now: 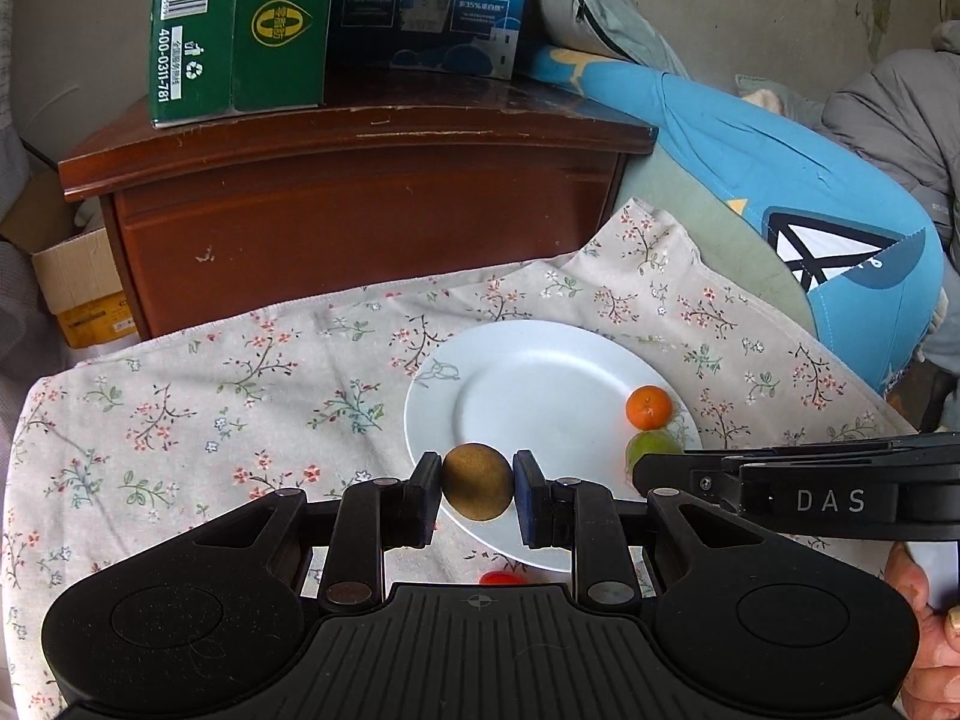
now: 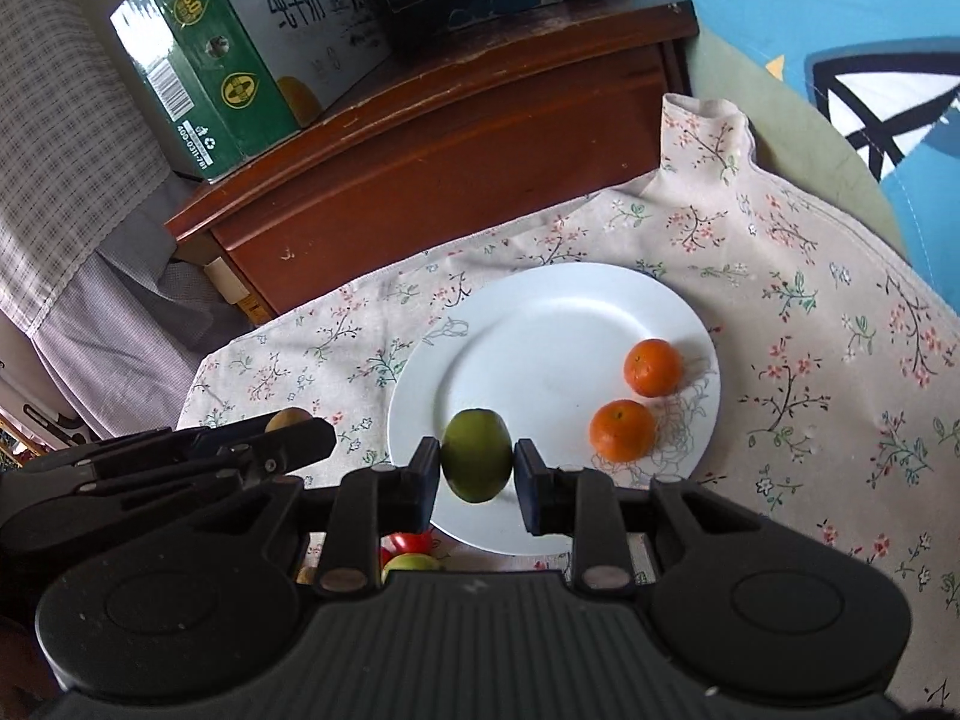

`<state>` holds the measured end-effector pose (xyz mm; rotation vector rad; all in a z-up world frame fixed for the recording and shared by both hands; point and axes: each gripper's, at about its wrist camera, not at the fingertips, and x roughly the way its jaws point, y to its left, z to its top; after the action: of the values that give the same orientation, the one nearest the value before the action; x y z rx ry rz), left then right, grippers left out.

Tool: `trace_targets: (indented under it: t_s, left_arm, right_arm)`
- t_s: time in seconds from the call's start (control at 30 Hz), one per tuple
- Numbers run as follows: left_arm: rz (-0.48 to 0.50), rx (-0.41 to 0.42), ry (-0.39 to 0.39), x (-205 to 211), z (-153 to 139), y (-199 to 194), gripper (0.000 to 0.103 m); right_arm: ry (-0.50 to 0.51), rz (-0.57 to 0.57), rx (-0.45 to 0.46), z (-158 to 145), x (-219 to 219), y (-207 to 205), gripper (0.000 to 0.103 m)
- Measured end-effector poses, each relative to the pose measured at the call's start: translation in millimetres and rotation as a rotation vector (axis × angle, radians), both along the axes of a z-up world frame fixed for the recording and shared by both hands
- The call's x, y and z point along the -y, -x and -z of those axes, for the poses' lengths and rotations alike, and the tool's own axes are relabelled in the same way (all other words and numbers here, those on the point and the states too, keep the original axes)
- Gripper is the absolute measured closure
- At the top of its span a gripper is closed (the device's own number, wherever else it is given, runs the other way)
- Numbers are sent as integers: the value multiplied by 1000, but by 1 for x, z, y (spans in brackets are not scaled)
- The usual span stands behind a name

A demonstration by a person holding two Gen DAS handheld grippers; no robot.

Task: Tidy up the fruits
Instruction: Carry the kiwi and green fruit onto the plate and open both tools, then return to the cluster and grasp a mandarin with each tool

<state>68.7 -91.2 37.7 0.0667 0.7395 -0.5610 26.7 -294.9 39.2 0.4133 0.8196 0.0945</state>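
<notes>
My left gripper (image 1: 478,483) is shut on a brown kiwi (image 1: 478,482) and holds it above the near edge of a white plate (image 1: 528,372). My right gripper (image 2: 477,464) is shut on a green lime (image 2: 477,463) over the near side of the same plate (image 2: 540,312). Two oranges (image 2: 653,367) (image 2: 623,429) lie on the plate's right part. In the left wrist view one orange (image 1: 648,407) and the lime (image 1: 651,449) show beside the right gripper's arm. The kiwi (image 2: 287,419) peeks over the left gripper in the right wrist view.
The plate rests on a floral cloth (image 1: 210,396). A red fruit (image 2: 411,542) and a green fruit (image 2: 411,562) lie on the cloth below the right gripper. A brown wooden cabinet (image 1: 360,198) with cartons (image 1: 240,30) stands behind. A blue cushion (image 1: 810,192) is at the right.
</notes>
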Motion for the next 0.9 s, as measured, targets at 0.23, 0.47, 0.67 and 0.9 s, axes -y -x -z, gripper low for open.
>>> trace_targets:
  t_s: [0.23, 0.47, 0.67, 0.9]
  left_arm:
    - [11, -52, -8, 13, 20, -13, 80]
    - [13, -83, -10, 23, 33, -24, 80]
    - [9, -96, 12, 25, 32, -26, 75]
    - [-104, -50, 29, 5, 15, -24, 32]
  right_arm:
    - [-9, 24, -50, 13, 3, -8, 76]
    - [-29, 49, -91, 26, 7, -15, 76]
    - [-59, 73, -78, 27, 12, -17, 72]
    - [-77, 118, -35, 17, 20, -13, 41]
